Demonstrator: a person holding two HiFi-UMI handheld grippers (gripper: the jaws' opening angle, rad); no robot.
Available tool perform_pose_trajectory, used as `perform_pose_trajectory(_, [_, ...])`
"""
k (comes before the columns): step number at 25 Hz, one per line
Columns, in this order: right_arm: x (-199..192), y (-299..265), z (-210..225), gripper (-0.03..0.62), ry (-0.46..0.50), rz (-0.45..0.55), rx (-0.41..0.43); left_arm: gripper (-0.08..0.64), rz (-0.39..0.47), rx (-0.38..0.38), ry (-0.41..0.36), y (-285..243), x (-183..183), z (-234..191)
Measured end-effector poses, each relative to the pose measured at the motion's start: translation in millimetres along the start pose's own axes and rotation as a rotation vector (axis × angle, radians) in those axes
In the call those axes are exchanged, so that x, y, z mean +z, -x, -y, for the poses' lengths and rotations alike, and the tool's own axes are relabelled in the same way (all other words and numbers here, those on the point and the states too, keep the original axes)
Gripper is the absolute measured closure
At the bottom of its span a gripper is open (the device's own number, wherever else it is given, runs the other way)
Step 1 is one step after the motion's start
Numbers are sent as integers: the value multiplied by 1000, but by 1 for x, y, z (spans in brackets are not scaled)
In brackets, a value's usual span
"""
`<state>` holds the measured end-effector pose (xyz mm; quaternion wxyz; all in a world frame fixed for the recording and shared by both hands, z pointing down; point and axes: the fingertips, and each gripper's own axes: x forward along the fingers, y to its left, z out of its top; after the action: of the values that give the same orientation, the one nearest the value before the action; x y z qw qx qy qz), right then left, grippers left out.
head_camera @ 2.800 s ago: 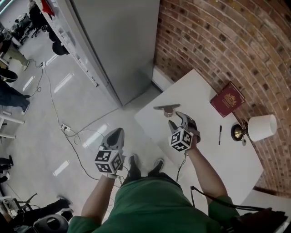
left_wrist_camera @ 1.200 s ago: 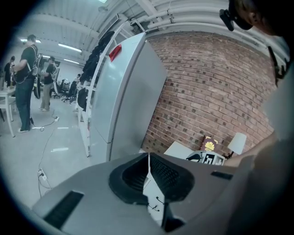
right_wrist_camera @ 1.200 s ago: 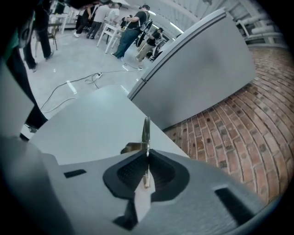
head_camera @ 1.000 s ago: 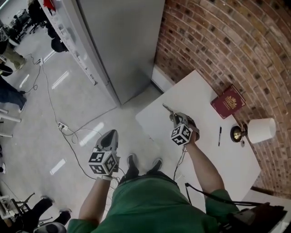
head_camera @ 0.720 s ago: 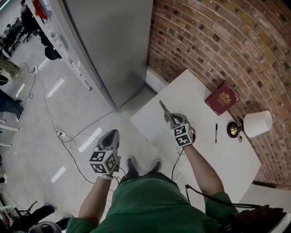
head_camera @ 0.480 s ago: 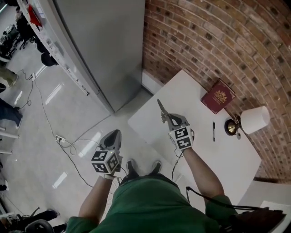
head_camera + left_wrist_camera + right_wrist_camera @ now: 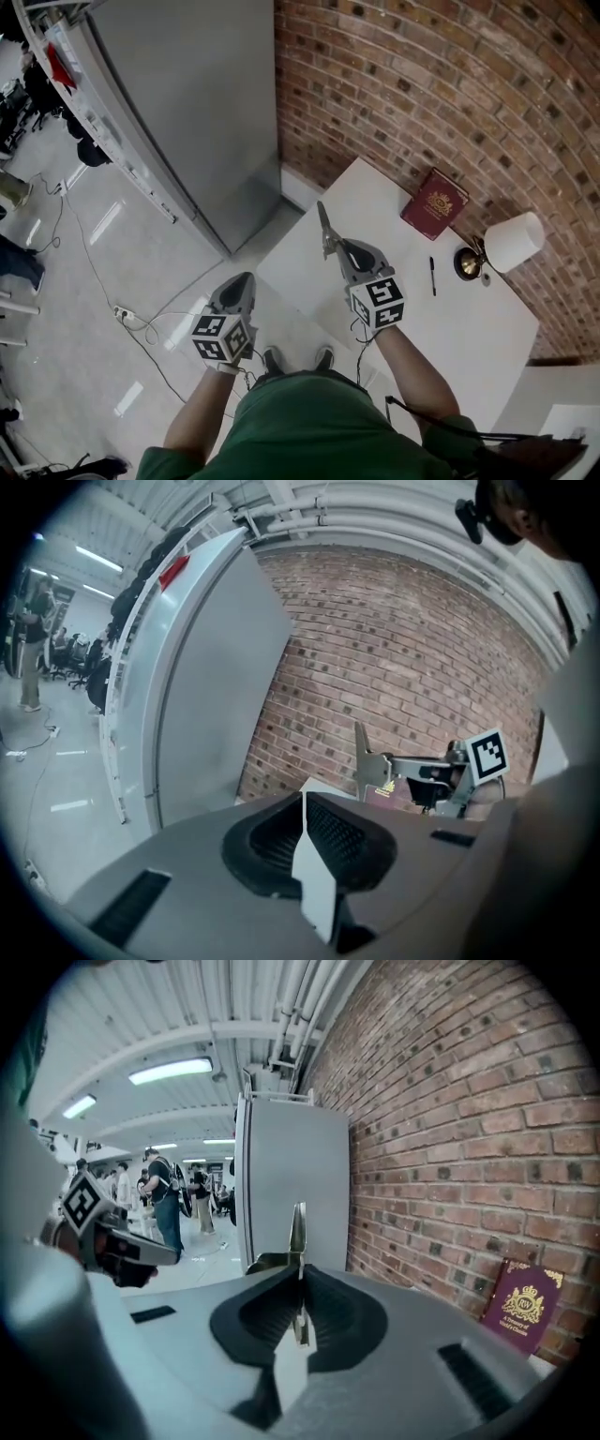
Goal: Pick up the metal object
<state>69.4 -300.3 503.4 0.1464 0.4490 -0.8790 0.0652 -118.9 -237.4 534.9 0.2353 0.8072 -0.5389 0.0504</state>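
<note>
We record one brick wall [image 7: 450, 84] across the upper right of the head view, one tall grey cabinet [image 7: 187, 103] at upper left, and one white table [image 7: 469, 328] set against the wall at centre right. On the table we count one lamp [image 7: 511, 241] at the right edge, one maroon book [image 7: 434, 203] to its left by the wall, and one pen [image 7: 432, 276] below the book. There are two grippers. The left gripper [image 7: 239, 281] hangs at lower centre over the floor, clear of the table; its own view shows the jaws together with nothing between them. The right gripper [image 7: 342, 250] is at centre frame over the table's near left corner, jaws nearly together and pinching the one metal object [image 7: 323, 230]. That piece is a thin flat plate. It projects straight ahead of the right fingertips, long axis in line with the jaws, pointing to the upper left in the head view and standing upright in the right gripper view. We judge it lifted off the table, with the left gripper well apart and idle.
</note>
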Motion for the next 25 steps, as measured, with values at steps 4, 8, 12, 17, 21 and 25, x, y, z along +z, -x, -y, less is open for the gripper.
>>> perform_pose_trajectory(4, [31,12,-8,572,-29,74,18,548,41,-32,-9,-5,23,8])
perform_pose_trajectory(8, [54,23,-16,572,-70,139,43,548,84,-63,-10,-7,45,17])
perform_pose_trajectory(12, [73,30,-21,572,-117,196,69,548,105,-90,-8,-8,56,23])
perform_pose_trajectory(17, [89,35,-25,572,-185,248,111,548,87,-93,6,-10,49,21])
perform_pose_trajectory(21, [96,38,-24,572,-283,276,151,548,81,-89,15,-9,45,20])
perform_pose_trajectory(25, [105,43,-27,571,-334,306,180,548,101,-92,13,-6,52,20])
